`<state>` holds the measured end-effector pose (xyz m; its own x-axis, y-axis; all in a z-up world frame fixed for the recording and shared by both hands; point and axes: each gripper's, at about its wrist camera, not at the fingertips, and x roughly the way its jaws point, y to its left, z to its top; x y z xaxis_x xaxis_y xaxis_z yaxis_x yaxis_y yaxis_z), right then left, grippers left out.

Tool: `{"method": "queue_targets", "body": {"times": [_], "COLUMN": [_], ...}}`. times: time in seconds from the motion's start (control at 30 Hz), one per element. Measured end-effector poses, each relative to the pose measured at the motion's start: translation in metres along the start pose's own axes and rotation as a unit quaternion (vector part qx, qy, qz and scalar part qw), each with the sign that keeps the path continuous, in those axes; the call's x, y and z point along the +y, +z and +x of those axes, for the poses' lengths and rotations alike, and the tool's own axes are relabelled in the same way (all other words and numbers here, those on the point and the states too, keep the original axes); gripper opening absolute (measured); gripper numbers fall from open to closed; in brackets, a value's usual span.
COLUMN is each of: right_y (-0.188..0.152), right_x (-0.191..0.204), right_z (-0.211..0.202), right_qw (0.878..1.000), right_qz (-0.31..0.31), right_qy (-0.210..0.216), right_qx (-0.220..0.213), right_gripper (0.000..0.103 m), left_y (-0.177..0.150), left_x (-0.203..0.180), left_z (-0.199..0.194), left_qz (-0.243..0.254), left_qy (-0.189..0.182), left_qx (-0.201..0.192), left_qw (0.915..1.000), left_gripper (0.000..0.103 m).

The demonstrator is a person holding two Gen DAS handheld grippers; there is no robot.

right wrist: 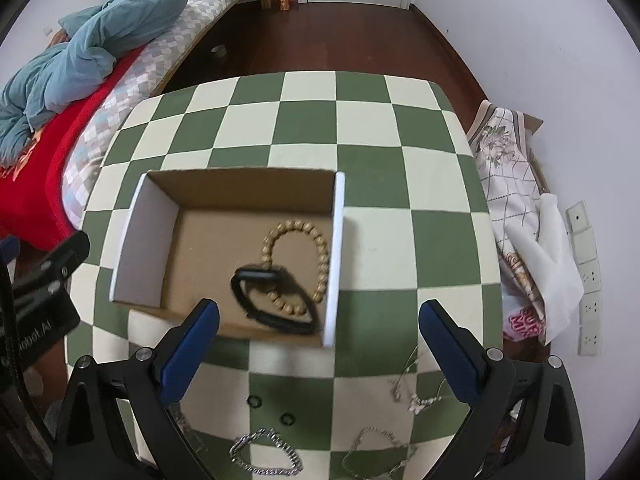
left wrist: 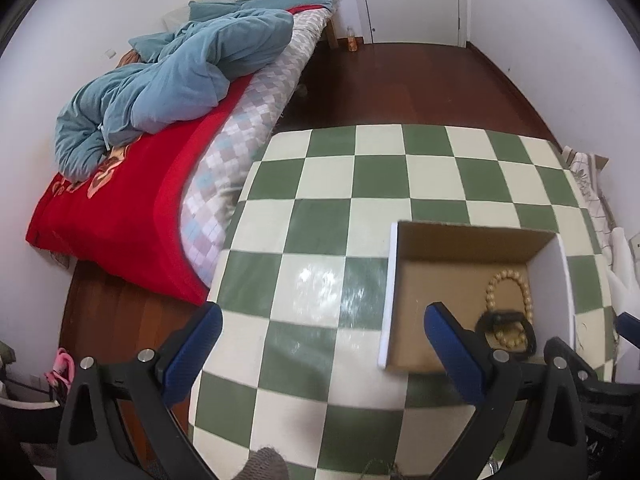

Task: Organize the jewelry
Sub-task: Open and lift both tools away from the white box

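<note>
resting in the cardboard box (right wrist: 208, 240) on the table (right wrist: 372, 184), a bead bracelet (right wrist: 316, 256) overlaps a black band (right wrist: 276, 320); left tool (left wrist: 324, 332) and right tool (right wrist: 318, 328) both gape, holding nothing.

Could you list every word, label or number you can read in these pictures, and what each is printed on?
"...obot.AI", first letters cut off: white print on the left gripper's black body, right wrist view.
Red and white lettering on a bag beside the table: too blurred to read.
Faint marks on black gear, left wrist view: unreadable.
</note>
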<state>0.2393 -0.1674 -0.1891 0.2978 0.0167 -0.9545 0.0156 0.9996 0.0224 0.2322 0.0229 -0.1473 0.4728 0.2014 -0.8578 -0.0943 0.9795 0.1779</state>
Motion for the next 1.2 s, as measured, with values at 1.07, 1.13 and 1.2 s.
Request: {"method": "queue_targets", "body": {"times": [1.07, 1.13, 1.2], "right_y": [-0.108, -0.121, -0.134], "right_x": [-0.029, -0.04, -0.05], "right_z": [-0.124, -0.105, -0.083], "right_qw": [0.997, 0.998, 0.997], "right_qz": [0.045, 0.055, 0.067], "right_qy": [0.017, 0.018, 0.029], "right_qx": [-0.064, -0.04, -0.008], "right_gripper": [0.101, 0.101, 0.095], "left_y": [-0.095, -0.111, -0.126], "left_x": [0.037, 0.033, 0.029], "left_z": [-0.091, -0.072, -0.05], "left_qz": [-0.016, -0.005, 0.002], "left_qy": [-0.026, -0.02, -0.022], "left_qx": [-0.019, 0.009, 0.037], "left_qw": [0.9994, 0.9997, 0.9991], "left_gripper": [0.103, 0.103, 0.102]}}
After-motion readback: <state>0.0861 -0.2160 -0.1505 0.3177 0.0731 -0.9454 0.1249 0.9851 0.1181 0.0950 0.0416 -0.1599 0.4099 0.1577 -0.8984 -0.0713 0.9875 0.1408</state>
